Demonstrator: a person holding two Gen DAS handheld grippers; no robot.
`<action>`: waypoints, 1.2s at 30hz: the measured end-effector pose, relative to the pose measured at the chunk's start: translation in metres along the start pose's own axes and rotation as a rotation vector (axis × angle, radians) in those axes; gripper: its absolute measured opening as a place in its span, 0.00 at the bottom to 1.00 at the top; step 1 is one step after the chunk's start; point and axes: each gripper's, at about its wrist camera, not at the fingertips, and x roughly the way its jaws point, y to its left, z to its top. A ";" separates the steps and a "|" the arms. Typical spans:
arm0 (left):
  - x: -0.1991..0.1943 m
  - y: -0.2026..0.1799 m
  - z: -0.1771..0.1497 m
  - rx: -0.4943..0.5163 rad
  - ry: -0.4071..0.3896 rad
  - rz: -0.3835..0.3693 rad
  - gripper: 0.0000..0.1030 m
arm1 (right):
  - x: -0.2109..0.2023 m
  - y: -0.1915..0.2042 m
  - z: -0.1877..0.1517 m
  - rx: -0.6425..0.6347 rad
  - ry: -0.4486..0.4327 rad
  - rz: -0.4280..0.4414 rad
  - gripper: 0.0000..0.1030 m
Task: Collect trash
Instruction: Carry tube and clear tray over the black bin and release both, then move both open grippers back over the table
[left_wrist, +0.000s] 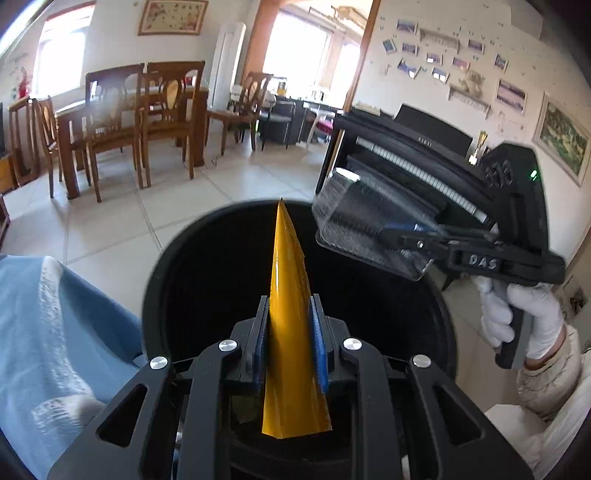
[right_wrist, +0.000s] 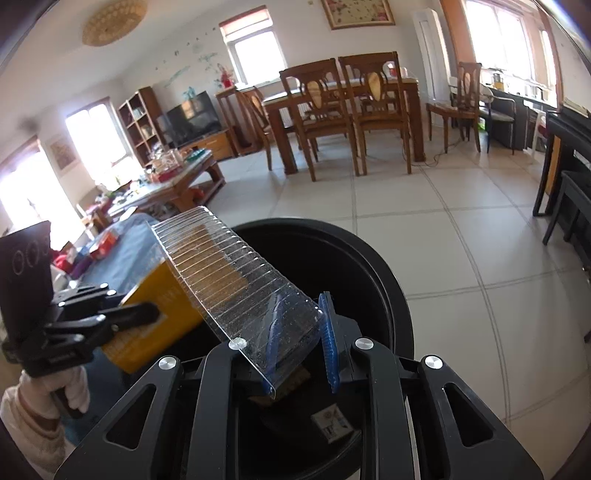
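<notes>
Left gripper (left_wrist: 290, 343) clamped on a flattened yellow wrapper (left_wrist: 290, 295), blue pads (left_wrist: 318, 343) pressed against both faces, wrapper standing edge-on and reaching out over the mouth of the black bin (left_wrist: 155, 266). Right gripper (right_wrist: 301, 341) pinching a clear ribbed plastic tray (right_wrist: 229, 273) by one end wall, tray tilted up and to the left, its far end beyond the bin rim on that side. Both pieces held above the bin, neither yet inside. Recommended for the drop: bring the tray's overhanging end inward until fully over the opening, keep the two loads apart to avoid one snagging the other, lower closer to the rim before letting go, release the light wrapper last as likely to flutter. Bin contents: dark interior, a small printed carton (right_wrist: 332, 424) lying near the bottom with a brownish item beside it, kind not discernible. Blue cloth (left_wrist: 55, 314) just beside the bin.
</notes>
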 end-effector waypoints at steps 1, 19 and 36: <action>0.002 0.000 0.000 0.000 0.007 0.001 0.21 | 0.002 -0.001 -0.001 0.000 0.004 0.002 0.21; 0.022 -0.007 -0.008 0.010 0.073 0.038 0.24 | 0.034 0.006 0.014 0.009 0.060 0.005 0.34; -0.013 -0.009 -0.009 0.027 -0.001 0.091 0.86 | 0.031 0.031 0.021 -0.020 0.007 0.001 0.57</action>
